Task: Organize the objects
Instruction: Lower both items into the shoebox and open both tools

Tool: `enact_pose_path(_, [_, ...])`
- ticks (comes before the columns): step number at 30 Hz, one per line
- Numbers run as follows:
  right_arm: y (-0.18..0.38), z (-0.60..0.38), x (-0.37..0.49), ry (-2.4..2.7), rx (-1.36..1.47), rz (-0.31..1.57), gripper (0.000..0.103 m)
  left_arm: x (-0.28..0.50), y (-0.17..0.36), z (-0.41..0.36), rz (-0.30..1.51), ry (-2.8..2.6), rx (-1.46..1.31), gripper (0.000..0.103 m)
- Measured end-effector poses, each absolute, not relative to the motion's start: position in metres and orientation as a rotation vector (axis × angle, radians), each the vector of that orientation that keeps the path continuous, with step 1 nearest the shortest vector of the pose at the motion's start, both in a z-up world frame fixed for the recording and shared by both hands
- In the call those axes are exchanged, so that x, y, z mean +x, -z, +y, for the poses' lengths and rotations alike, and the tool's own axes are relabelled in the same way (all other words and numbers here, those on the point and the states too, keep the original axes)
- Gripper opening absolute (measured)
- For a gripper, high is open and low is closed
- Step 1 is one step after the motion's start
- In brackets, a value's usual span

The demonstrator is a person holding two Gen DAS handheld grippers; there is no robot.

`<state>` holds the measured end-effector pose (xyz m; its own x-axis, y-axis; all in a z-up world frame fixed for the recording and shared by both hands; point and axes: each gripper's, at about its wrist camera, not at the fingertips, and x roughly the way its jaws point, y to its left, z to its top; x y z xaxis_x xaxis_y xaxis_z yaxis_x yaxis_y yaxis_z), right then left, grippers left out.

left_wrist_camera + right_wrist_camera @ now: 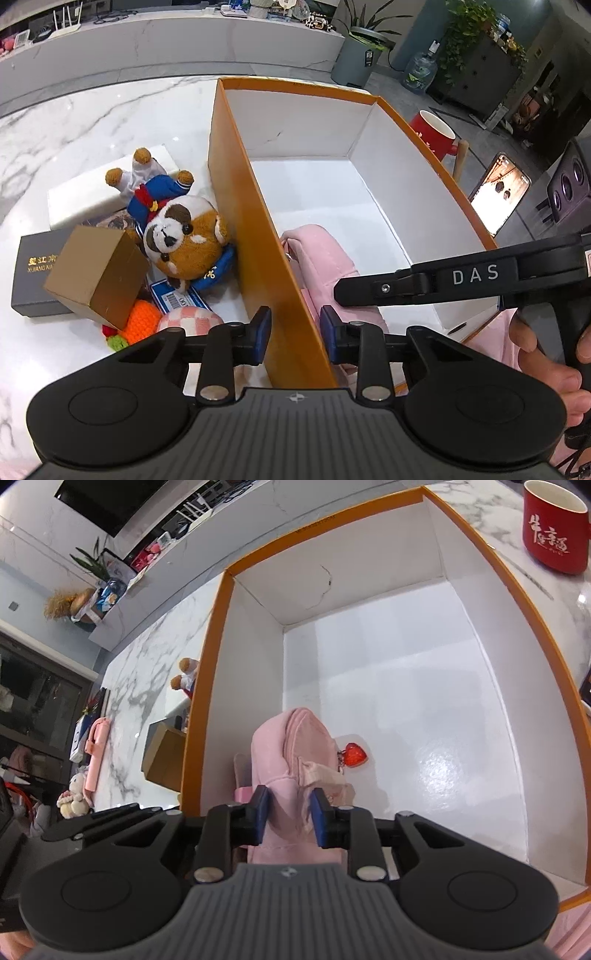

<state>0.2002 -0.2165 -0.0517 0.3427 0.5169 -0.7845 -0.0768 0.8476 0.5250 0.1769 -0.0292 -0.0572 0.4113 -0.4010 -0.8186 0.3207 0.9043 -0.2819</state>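
"DAS" is printed in white on the right tool's arm. A red mug with white Chinese characters stands beyond the orange box. Inside the box, the right tool clenches the pink pouch. The left tool sits parted astride the box's left wall, gripping nothing; a plush dog lies outside it on the bench.

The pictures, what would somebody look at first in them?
Probably the big orange box with white insides, filling the middle of both views. Inside it, near the left wall, is a soft pink pouch with a shiny red heart charm, and the right gripper is closed on it. Outside the box's left wall lies a plush red panda in a blue sailor suit, while the left gripper straddles that wall.
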Motion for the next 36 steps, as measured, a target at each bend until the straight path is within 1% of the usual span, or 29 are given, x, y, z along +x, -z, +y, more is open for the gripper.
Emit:
enact_pose_path(4, [0.052, -0.225, 0.200, -0.384, 0.446, 1.169, 0.016, 0.176, 0.056, -0.031, 1.055, 0.447, -0.069, 0.036])
enact_pose_path(13, [0.035, -0.209, 0.191, -0.440, 0.212, 1.160, 0.014, 0.174, 0.052, -0.039, 1.055, 0.422, -0.007, 0.035])
enact_pose_path(17, [0.037, -0.194, 0.189, -0.451, 0.174, 1.147, 0.013, 0.173, 0.049, -0.035, 1.055, 0.430, -0.021, 0.032])
enact_pose_path(24, [0.063, -0.212, 0.199, -0.504, 0.402, 1.182, 0.012, 0.170, 0.042, -0.024, 1.032, 0.466, -0.043, 0.032])
enact_pose_path(26, [0.065, -0.211, 0.198, -0.500, 0.420, 1.178, 0.013, 0.169, 0.042, -0.023, 1.026, 0.468, -0.053, 0.032])
enact_pose_path(29, [0.058, -0.205, 0.193, -0.489, 0.368, 1.151, 0.015, 0.169, 0.041, -0.021, 1.022, 0.466, -0.073, 0.032])
enact_pose_path(31, [0.052, -0.200, 0.188, -0.478, 0.329, 1.130, 0.020, 0.168, 0.040, -0.020, 1.012, 0.464, -0.078, 0.032])
enact_pose_path(36, [0.046, -0.195, 0.184, -0.451, 0.275, 1.093, 0.025, 0.167, 0.038, -0.017, 0.998, 0.476, -0.105, 0.033])
